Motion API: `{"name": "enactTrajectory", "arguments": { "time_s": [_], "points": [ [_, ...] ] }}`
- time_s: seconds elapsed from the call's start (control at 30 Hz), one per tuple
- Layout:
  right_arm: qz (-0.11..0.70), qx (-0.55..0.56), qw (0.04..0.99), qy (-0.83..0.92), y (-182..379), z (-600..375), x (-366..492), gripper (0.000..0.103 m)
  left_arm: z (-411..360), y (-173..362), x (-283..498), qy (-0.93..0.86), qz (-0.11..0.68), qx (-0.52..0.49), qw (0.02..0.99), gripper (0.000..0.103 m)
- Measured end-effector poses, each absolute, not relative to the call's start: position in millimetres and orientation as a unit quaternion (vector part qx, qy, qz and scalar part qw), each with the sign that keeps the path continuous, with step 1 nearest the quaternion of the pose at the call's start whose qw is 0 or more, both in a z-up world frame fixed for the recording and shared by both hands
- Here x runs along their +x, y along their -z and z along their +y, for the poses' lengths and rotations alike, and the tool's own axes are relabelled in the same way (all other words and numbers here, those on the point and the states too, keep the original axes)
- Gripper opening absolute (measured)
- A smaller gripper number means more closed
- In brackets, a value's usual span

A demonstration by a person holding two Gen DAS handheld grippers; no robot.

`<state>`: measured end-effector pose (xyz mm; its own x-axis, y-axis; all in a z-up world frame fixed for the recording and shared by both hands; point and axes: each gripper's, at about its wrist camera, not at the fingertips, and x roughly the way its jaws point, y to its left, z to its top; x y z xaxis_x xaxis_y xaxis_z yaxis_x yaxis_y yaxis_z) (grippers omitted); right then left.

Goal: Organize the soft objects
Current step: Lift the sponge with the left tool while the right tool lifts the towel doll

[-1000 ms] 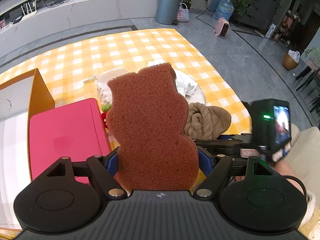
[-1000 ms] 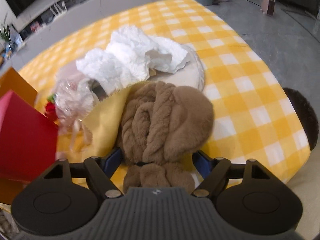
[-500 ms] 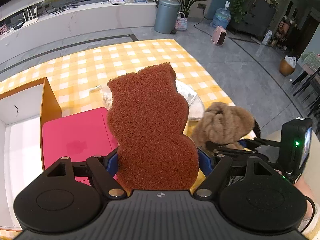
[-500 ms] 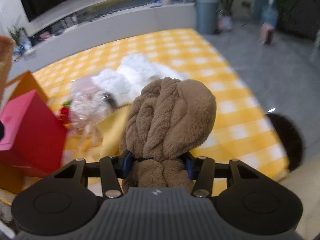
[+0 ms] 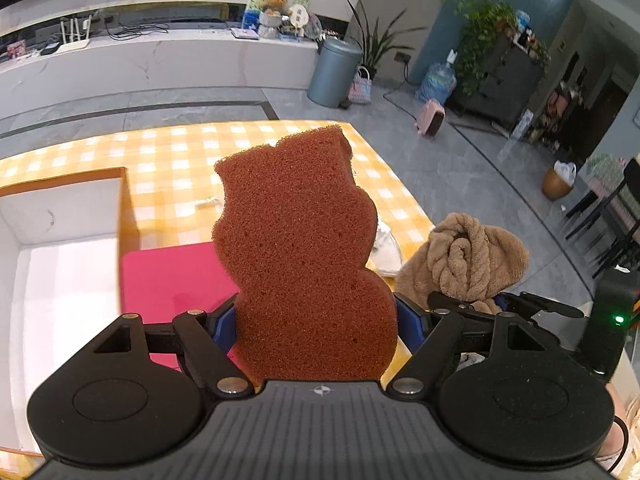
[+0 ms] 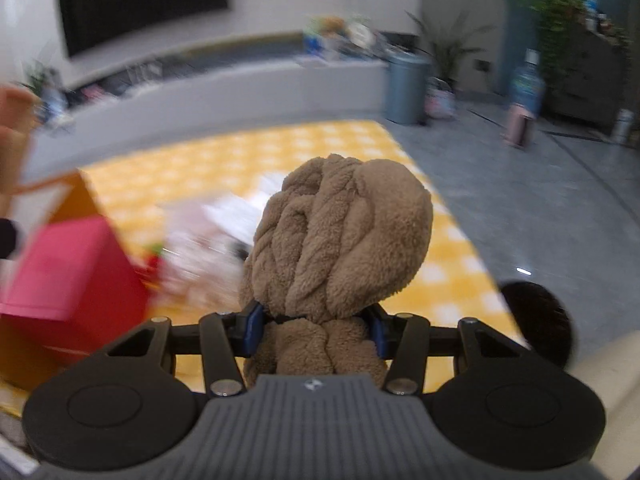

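Both tongs raised: right tongs [image 6: 316, 330] gripping towel [image 6: 340, 240], left tongs [image 5: 316, 320] w/ sponge [image 5: 300, 248].

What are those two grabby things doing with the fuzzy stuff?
A person holds a gripper in each hand. The left gripper clamps a brown bear-shaped sponge. The right gripper has just squeezed shut on a fluffy tan towel and holds it above the yellow checked table, near a white box.

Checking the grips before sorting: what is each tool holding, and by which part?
The left tool clamps the brown sponge across its wide lower end. The right tool pinches the tan fleece bundle at its narrow lower part.
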<state>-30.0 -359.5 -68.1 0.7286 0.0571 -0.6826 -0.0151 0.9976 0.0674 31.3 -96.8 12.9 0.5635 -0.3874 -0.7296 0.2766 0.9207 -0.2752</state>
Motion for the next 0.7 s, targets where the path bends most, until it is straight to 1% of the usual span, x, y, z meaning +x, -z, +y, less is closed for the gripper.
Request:
{"name": "enactTrajectory", "arguments": {
  "time_s": [0.17, 0.27, 0.4, 0.5, 0.6, 0.7],
  "points": [
    [0.324, 0.071, 0.935, -0.127, 49.9, -327.2, -32.7, 0.05, -44.4, -20.4, 17.2, 0.14, 0.399, -0.103, 0.9, 0.088],
    [0.302, 0.101, 0.932, -0.176, 37.9, -303.1, -31.8, 0.051, -19.1, -20.6, 8.9, 0.111, 0.391, -0.087, 0.909, 0.088],
    [0.289, 0.159, 0.914, -0.238, 24.4, -265.9, -28.3, 0.051, 18.9, -18.0, -5.5, 0.072, 0.365, -0.107, 0.922, 0.088],
    [0.289, 0.155, 0.906, -0.266, 19.3, -228.1, -26.5, 0.051, 47.7, -11.7, -10.4, 0.047, 0.355, -0.132, 0.924, 0.088],
    [0.298, 0.134, 0.907, -0.267, 22.1, -184.8, -20.3, 0.051, 61.4, -1.7, -10.8, 0.02, 0.351, -0.114, 0.929, 0.088],
    [0.308, 0.145, 0.905, -0.257, 29.4, -149.3, -10.7, 0.051, 64.6, 12.6, -11.6, -0.022, 0.342, -0.059, 0.938, 0.088]
  ]
}}
